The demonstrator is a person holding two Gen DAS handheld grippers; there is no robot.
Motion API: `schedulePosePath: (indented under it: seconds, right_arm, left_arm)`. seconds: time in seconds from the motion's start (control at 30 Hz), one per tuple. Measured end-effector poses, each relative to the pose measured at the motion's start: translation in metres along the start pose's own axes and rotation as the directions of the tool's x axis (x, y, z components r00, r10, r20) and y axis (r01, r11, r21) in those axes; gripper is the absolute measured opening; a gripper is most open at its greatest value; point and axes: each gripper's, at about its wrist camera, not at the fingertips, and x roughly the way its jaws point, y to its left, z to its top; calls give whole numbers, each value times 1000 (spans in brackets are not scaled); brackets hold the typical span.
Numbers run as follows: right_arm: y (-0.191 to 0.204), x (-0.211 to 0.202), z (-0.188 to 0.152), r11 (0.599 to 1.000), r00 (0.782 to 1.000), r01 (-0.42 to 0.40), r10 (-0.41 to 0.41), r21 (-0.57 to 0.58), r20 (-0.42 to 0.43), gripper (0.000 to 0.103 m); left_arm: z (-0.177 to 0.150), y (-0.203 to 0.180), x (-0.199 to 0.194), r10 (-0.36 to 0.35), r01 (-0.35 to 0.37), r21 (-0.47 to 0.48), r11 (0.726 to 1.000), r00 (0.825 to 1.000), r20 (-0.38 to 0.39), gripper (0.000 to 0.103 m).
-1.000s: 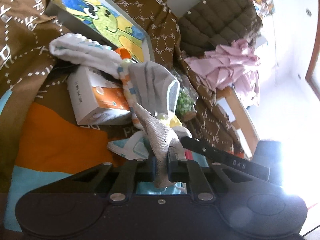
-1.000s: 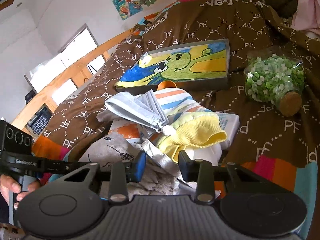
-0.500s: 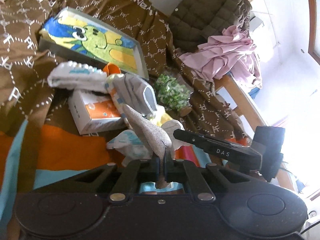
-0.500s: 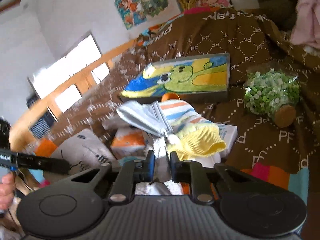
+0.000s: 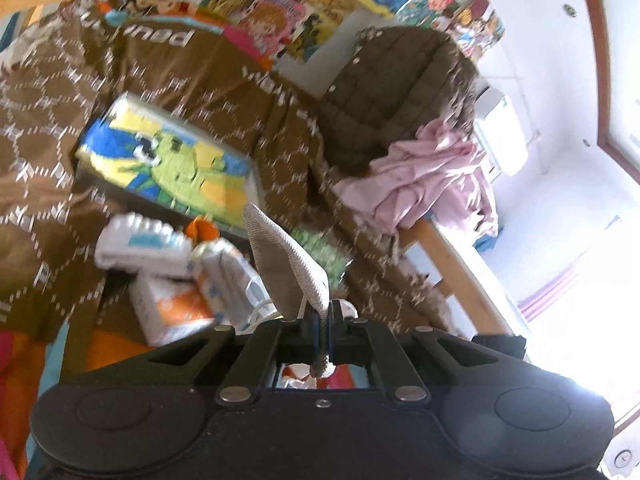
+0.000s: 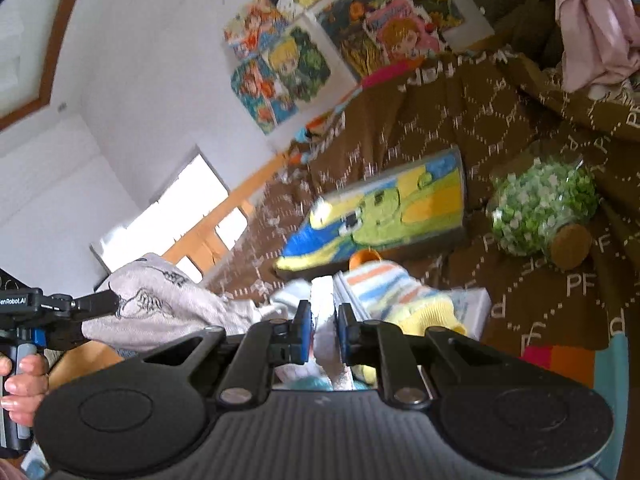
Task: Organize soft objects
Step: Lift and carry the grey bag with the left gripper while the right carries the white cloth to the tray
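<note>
My left gripper [image 5: 325,320] is shut on a grey woven cloth [image 5: 288,264], which stands up out of its jaws above the pile. The right wrist view shows that cloth [image 6: 160,308], printed with a line drawing, hanging from the left gripper [image 6: 112,304] at the left. My right gripper [image 6: 324,320] is shut on a pale whitish cloth [image 6: 326,340]; I cannot tell if it is part of the grey cloth. Just beyond lie a striped sock [image 6: 384,284] and a yellow sock [image 6: 428,316]. A white and blue sock [image 5: 140,240] tops the pile.
A framed green-creature picture [image 6: 384,216], a corked jar of green beads [image 6: 540,208] and a white and orange box [image 5: 172,312] lie on the brown patterned blanket [image 6: 480,120]. A pink garment [image 5: 428,176] and quilted brown cushion [image 5: 400,92] sit behind. A hand [image 6: 20,380] grips the left handle.
My left gripper has risen with the grey cloth, pulling it up off the pile. My right gripper's jaws closed onto the pale cloth and it tipped upward.
</note>
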Motion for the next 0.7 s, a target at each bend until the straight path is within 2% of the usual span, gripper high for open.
schedulePosePath:
  seconds: [0.23,0.33,0.47,0.53,0.7]
  right_arm:
    - [5,-6,16,999,987,11,-3,-45,158,16]
    - [4,7,27,998,985,29,-18,-62,173,16]
    - [-1,32,44,993,979,79,-61,-87,196,16]
    - [-9,49,55,995,975,82,-68,-59,212,16]
    - [-35,96,74,996,962,88,-89,18,260,16]
  left_arm:
    - [31,-17,-5,-17,11,48,999,994,107,3]
    - [47,-20,4,-2,-9,67,998,988,154,3]
    - [69,-19,31,49,-70,90,993,976,211,3]
    - [77,-18,48,71,-98,108,989,971,230,3]
    - [97,-1,102,86,-111,91,990,965,247,3]
